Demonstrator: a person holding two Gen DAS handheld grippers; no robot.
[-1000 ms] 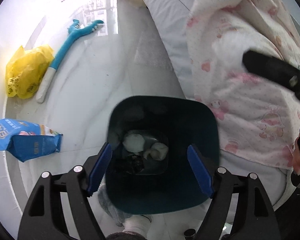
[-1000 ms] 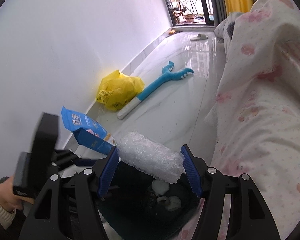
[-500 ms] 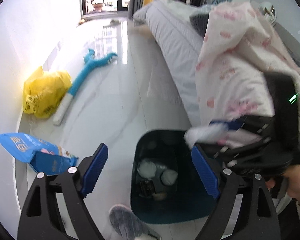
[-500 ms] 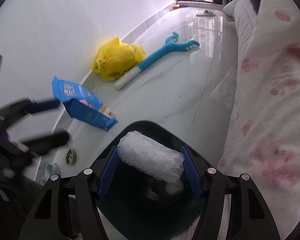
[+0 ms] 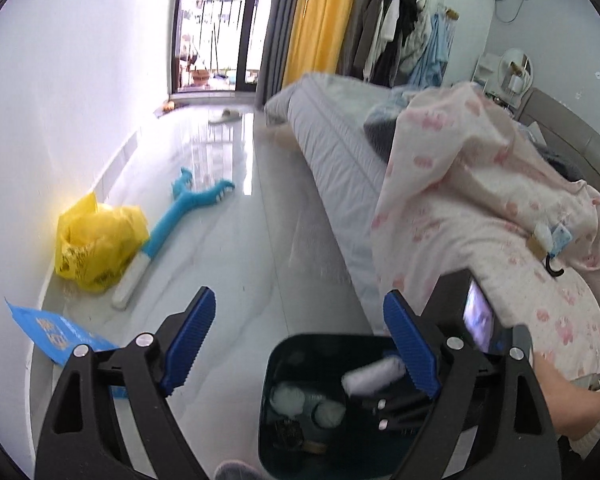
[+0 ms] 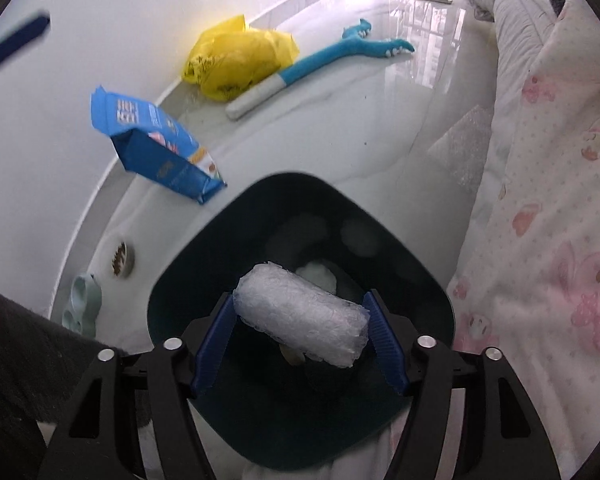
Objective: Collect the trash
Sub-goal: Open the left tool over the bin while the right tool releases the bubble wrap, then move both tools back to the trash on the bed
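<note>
My right gripper (image 6: 300,340) is shut on a roll of bubble wrap (image 6: 300,314) and holds it just over the mouth of the dark teal trash bin (image 6: 424,288). White crumpled trash (image 6: 318,274) lies inside the bin. In the left wrist view the bin (image 5: 272,436) sits low on the floor, with the roll (image 5: 374,374) over it. My left gripper (image 5: 300,344) is open and empty, raised to the left of the bin. A blue snack bag (image 6: 152,146) and a yellow plastic bag (image 6: 236,58) lie by the wall.
A blue-handled grabber toy (image 6: 320,66) lies on the glossy floor. A bed with a pink-patterned blanket (image 6: 548,184) borders the right. A sheet of bubble wrap (image 6: 466,144) leans on the bed. Two small bowls (image 6: 122,258) sit near the wall.
My right gripper has carried the bubble wrap roll down over the bin's mouth. My left gripper has lifted and pulled back to the left, tilting up towards the room.
</note>
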